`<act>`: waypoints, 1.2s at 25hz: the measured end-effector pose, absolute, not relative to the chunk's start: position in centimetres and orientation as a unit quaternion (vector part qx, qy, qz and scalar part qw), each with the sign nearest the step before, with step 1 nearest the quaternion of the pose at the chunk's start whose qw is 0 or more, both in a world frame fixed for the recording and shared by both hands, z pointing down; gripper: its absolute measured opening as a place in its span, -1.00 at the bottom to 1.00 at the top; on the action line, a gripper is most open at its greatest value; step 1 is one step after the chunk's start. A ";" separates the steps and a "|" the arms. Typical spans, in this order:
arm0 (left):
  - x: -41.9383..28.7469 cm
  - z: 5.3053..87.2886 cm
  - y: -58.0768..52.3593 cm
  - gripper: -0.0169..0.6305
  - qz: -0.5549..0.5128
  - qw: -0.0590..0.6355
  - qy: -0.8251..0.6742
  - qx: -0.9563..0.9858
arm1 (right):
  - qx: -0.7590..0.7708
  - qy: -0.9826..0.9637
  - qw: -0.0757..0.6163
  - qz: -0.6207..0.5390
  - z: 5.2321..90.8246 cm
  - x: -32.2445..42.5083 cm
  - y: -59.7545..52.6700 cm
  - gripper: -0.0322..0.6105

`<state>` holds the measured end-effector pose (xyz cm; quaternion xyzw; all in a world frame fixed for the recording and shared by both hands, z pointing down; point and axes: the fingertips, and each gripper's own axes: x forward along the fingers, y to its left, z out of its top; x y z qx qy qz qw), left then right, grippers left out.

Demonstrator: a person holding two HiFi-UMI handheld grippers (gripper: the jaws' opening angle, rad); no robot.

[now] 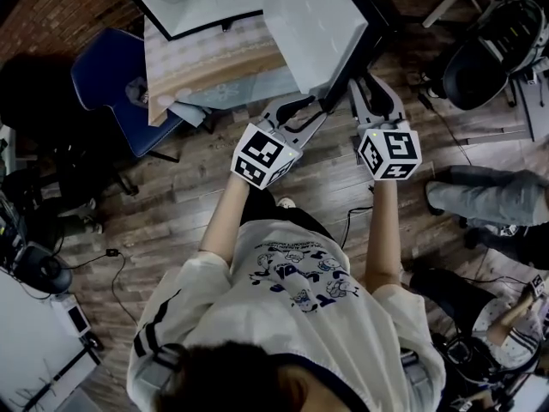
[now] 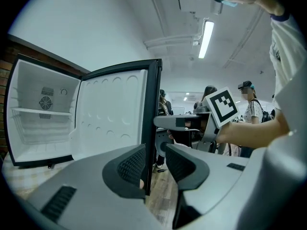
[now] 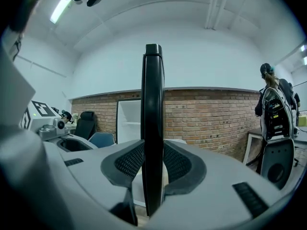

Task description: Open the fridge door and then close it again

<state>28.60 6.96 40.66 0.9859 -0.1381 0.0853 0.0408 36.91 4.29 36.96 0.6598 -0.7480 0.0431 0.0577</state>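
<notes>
The small fridge (image 1: 196, 0) stands open on a low table, its white inside (image 2: 43, 114) bare. Its door (image 1: 319, 26) swings out toward me, white inner panel (image 2: 115, 114) facing left, black edge (image 3: 153, 104) upright. My right gripper (image 1: 369, 91) is shut on that black edge, both ribbed pads (image 3: 130, 163) pressing on it. My left gripper (image 1: 305, 110) sits just left of it at the door's lower edge. In the left gripper view the jaws (image 2: 156, 164) stand partly apart with the door's edge (image 2: 154, 109) in the gap, and floor shows beside the right pad.
A blue chair (image 1: 111, 75) is left of the fridge table (image 1: 214, 63). A seated person's legs (image 1: 489, 197) and a black chair (image 1: 489, 54) are on the right. Cables lie on the wood floor (image 1: 171, 221). A brick wall (image 3: 216, 119) is behind; other people stand in the background (image 2: 249, 109).
</notes>
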 end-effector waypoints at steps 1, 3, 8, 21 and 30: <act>28.5 40.6 6.9 -0.51 0.085 0.041 -0.140 0.986 | 0.660 -0.748 0.059 0.042 36.9 37.2 4.3 -0.49; 28.4 40.4 6.9 -0.51 0.084 0.042 -0.142 0.985 | 0.658 -0.749 0.061 0.040 36.9 37.6 4.2 -0.49; 27.9 40.9 6.6 -0.51 0.087 0.044 -0.144 0.985 | 0.658 -0.749 0.063 0.042 37.1 38.5 3.7 -0.49; 26.6 41.1 6.2 -0.51 0.082 0.051 -0.160 0.982 | 0.660 -0.747 0.063 0.048 37.4 39.8 3.0 -0.49; 26.2 40.1 6.6 -0.51 0.074 0.047 -0.172 0.981 | 0.648 -0.758 0.058 0.051 36.8 38.3 3.8 -0.49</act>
